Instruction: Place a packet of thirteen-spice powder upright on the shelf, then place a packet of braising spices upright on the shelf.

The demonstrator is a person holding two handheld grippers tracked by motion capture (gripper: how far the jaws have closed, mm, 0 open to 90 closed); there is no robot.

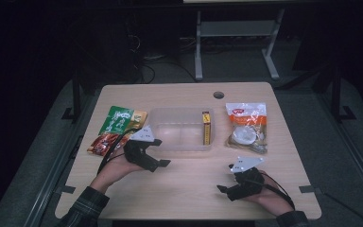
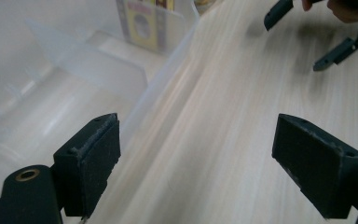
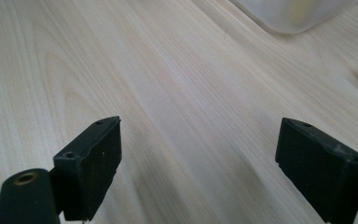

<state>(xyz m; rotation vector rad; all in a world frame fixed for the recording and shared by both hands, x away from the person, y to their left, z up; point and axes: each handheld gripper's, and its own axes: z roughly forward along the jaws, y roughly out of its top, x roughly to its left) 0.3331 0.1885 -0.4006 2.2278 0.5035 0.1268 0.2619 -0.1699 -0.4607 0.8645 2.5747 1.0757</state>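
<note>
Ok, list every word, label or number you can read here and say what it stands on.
No text can be read for certain.
Green packet: light lettering, too blurred to read.
Red packet: print too small to read.
Yellow box in the clear container: label with a round mark, blurred in the left gripper view too.
Orange and white packet: a small red logo at the top, illegible.

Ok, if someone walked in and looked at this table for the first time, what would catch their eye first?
Probably the clear plastic container at the middle of the wooden table, with a yellow box standing against its right wall. Bright snack packets flank it: a green one and a red one to the left, an orange-and-white one to the right. Nearer the person, the left hand-held gripper and the right hand-held gripper both sit open and hold nothing.
</note>
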